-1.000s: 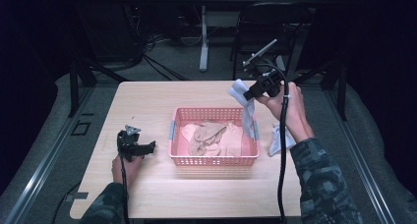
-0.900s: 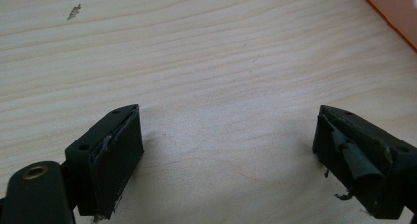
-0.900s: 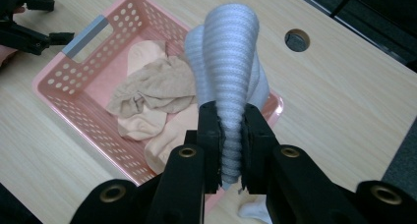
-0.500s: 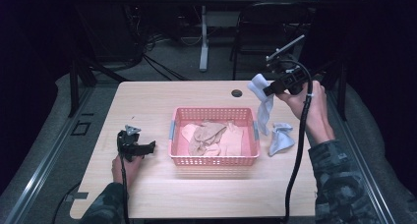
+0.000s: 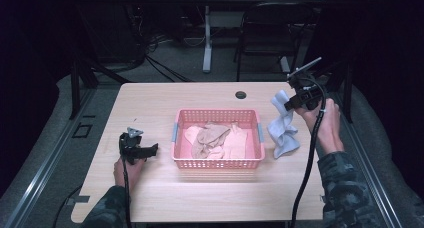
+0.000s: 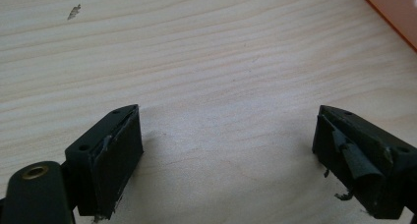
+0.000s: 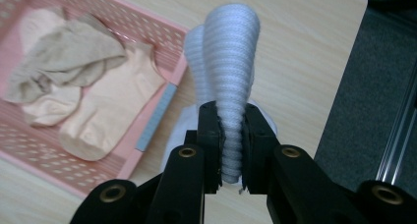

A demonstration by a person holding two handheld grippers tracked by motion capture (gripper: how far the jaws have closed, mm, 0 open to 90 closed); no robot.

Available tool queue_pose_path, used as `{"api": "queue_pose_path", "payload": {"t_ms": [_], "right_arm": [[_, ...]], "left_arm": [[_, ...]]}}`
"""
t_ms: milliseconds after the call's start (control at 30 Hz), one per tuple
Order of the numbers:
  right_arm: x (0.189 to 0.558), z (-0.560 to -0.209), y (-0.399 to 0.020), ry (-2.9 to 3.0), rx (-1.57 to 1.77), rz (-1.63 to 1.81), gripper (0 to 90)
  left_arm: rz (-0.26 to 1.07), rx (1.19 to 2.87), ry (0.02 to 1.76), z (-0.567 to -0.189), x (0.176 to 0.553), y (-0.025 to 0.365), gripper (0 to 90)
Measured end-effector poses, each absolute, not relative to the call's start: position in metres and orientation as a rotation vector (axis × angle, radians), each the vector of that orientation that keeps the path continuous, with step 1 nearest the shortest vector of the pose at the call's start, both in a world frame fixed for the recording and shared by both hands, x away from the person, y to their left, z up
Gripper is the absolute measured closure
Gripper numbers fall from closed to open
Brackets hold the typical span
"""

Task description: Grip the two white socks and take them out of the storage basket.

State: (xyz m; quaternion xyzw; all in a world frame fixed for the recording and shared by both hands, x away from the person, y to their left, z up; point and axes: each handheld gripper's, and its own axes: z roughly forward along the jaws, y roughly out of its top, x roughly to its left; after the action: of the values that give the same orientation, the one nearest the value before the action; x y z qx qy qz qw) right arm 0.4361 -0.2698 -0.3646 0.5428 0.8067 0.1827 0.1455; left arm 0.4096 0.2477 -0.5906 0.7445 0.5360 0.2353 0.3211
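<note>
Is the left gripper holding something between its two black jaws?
No, the left gripper has its jaws wide apart, with only the bare light wooden table visible between them.

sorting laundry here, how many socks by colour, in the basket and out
beige socks in the basket: 3
pale blue socks outside it: 1, clamped in the right gripper
total: 4, though folds may hide more

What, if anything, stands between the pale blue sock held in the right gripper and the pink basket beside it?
Nothing visible. The right gripper holds the pale blue sock up to the right of the pink basket; its lower end lies on the table. Between them is the basket's low right wall, and the top is open.
</note>
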Motion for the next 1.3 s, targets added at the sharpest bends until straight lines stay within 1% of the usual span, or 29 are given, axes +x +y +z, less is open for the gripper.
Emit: {"api": "queue_pose_path", "payload": {"t_ms": [300, 533, 600, 633, 733, 867, 933, 1000, 1067, 1300], "right_arm": [[0.452, -0.422, -0.284, 2.322, 1.713, 0.459, 80.4], [0.458, -0.446, -0.291, 2.317, 1.779, 0.46, 77.3], [0.458, -0.45, -0.291, 2.318, 1.785, 0.453, 74.9], [0.459, -0.453, -0.291, 2.317, 1.789, 0.443, 72.1], [0.459, -0.456, -0.291, 2.306, 1.797, 0.439, 70.5], [0.461, -0.463, -0.293, 2.273, 1.812, 0.372, 64.0], [0.462, -0.466, -0.295, 2.267, 1.828, 0.344, 56.3], [0.461, -0.466, -0.298, 2.251, 1.847, 0.363, 53.5], [0.46, -0.465, -0.301, 2.227, 1.855, 0.374, 48.4], [0.451, -0.458, -0.31, 2.247, 1.846, 0.414, 37.5]], "left_arm": [[0.618, 1.956, 1.408, -0.591, 0.41, 0.248, 11.3], [0.618, 1.956, 1.408, -0.591, 0.41, 0.248, 11.3], [0.618, 1.955, 1.408, -0.591, 0.41, 0.248, 11.3], [0.618, 1.956, 1.408, -0.591, 0.41, 0.248, 11.3], [0.618, 1.956, 1.408, -0.591, 0.41, 0.248, 11.3], [0.618, 1.956, 1.408, -0.591, 0.41, 0.248, 11.3], [0.619, 1.956, 1.407, -0.591, 0.41, 0.248, 11.3], [0.618, 1.956, 1.408, -0.591, 0.41, 0.248, 11.3], [0.618, 1.956, 1.408, -0.591, 0.41, 0.248, 11.3], [0.618, 1.956, 1.408, -0.591, 0.41, 0.248, 11.3]]}}
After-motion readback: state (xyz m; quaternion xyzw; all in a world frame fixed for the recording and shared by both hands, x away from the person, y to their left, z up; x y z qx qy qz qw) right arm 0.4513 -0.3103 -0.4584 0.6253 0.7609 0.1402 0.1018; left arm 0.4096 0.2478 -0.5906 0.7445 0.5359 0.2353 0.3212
